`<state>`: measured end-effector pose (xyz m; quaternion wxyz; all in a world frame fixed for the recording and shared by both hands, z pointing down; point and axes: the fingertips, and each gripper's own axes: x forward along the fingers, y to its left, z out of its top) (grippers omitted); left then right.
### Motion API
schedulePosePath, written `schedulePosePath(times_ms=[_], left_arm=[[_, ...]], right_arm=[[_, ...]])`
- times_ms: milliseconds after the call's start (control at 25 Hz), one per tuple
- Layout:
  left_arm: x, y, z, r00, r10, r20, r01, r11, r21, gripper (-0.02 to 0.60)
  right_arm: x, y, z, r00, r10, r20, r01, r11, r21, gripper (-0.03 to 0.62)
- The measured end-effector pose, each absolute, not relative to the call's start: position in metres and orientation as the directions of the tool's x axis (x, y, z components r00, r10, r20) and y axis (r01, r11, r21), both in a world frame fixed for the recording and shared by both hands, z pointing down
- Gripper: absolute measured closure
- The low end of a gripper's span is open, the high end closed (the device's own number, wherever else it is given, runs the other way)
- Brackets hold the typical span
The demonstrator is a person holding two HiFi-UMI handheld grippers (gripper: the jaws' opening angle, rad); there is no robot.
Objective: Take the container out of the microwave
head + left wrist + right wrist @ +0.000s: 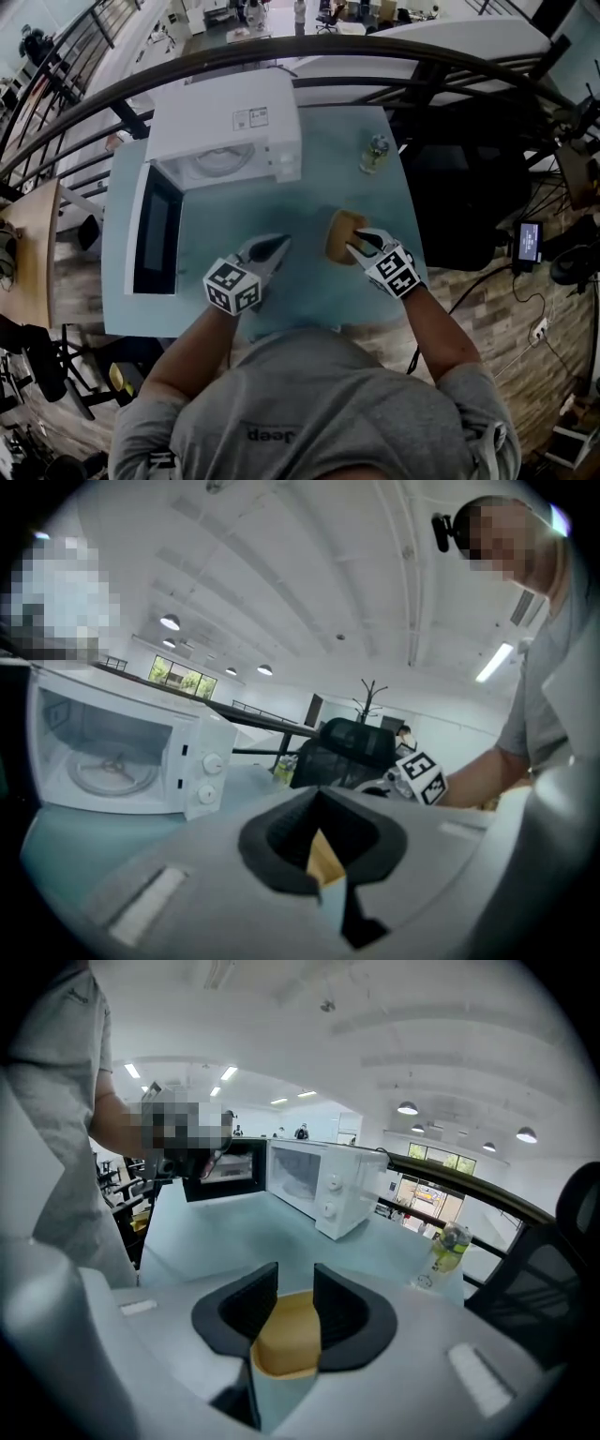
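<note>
A rounded tan container point(339, 234) sits on the smooth pale-blue surface point(328, 159). The right hand-held gripper point(295, 1279) has its black jaws apart over it. The left hand-held gripper point(319, 801) has its jaws together.

Both bare forearms reached out from the near side, elbows bent and set wide. The left forearm point(192, 349) ran toward the far right, and the left gripper point(278, 243) lay close to level with its jaws drawn together to a point, leaving only a thin slit. The right forearm point(437, 323) angled toward the far left. The right gripper point(355, 247) tipped downward with its jaws apart; the container point(286, 1342) showed through the gap, and neither pad pressed on it.
</note>
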<state>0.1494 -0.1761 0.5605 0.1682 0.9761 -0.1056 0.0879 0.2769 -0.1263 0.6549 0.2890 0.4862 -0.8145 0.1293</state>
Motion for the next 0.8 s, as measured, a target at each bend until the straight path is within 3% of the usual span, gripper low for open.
schedulePosePath(times_ms=[800], left_arm=[[0.039, -0.219, 0.425, 0.932, -0.360, 0.039, -0.360, -0.913, 0.189, 0.552]], right_arm=[[0.216, -0.172, 0.511, -0.474, -0.795, 0.377, -0.848, 0.528, 0.048, 0.556]])
